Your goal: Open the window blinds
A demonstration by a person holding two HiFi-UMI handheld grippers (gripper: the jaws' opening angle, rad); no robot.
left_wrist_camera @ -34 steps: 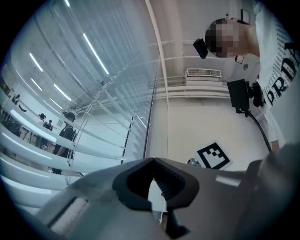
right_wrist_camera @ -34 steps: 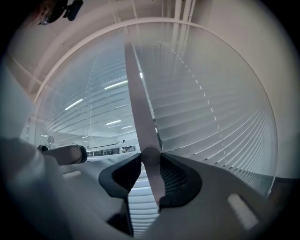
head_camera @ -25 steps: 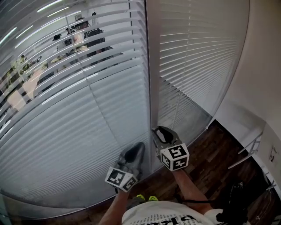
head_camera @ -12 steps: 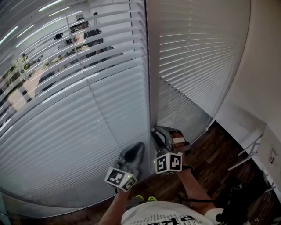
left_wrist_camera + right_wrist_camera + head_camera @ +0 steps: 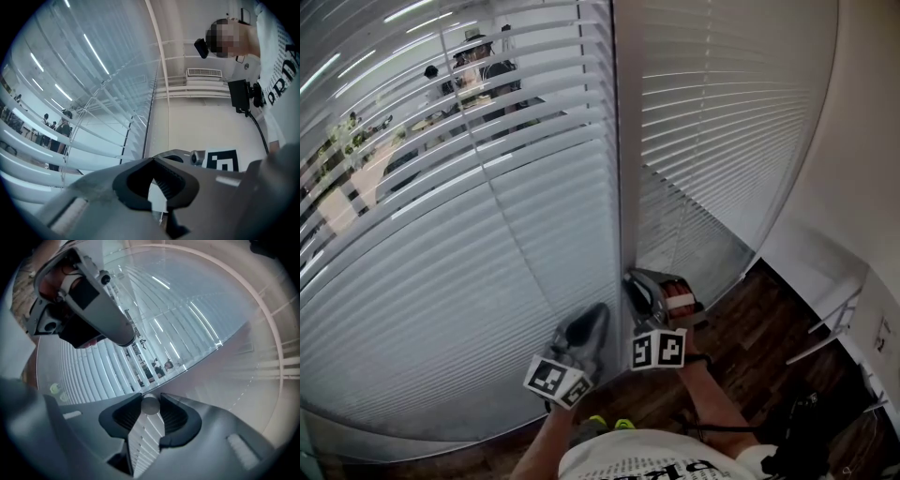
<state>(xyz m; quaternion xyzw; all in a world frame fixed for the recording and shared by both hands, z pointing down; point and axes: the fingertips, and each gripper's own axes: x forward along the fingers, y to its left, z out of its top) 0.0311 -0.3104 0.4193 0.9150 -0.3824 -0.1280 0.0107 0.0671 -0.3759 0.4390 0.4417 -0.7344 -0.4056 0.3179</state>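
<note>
White slatted blinds (image 5: 487, 262) cover the window on both sides of a pale upright frame (image 5: 626, 169). My right gripper (image 5: 639, 284) sits at the foot of that frame, shut on the round end of the blinds' tilt wand (image 5: 150, 405); its jaws have just been closing on it. In the right gripper view the slats (image 5: 112, 371) show beyond the jaws. My left gripper (image 5: 592, 319) hangs just left of it, pointing at the lower slats. Its jaw tips (image 5: 154, 161) look closed, with nothing held. The upper left slats are tilted apart, and people show through them.
A second blind (image 5: 722, 122) hangs to the right of the frame, with a thin cord (image 5: 677, 234) down its front. A white wall (image 5: 862, 187) closes the right side. Dark wood floor (image 5: 750, 337) and a white rack (image 5: 839, 314) lie lower right.
My right gripper has rolled about its own axis: its marker cube swung from facing up to facing the side. The left gripper has stayed where it was.
</note>
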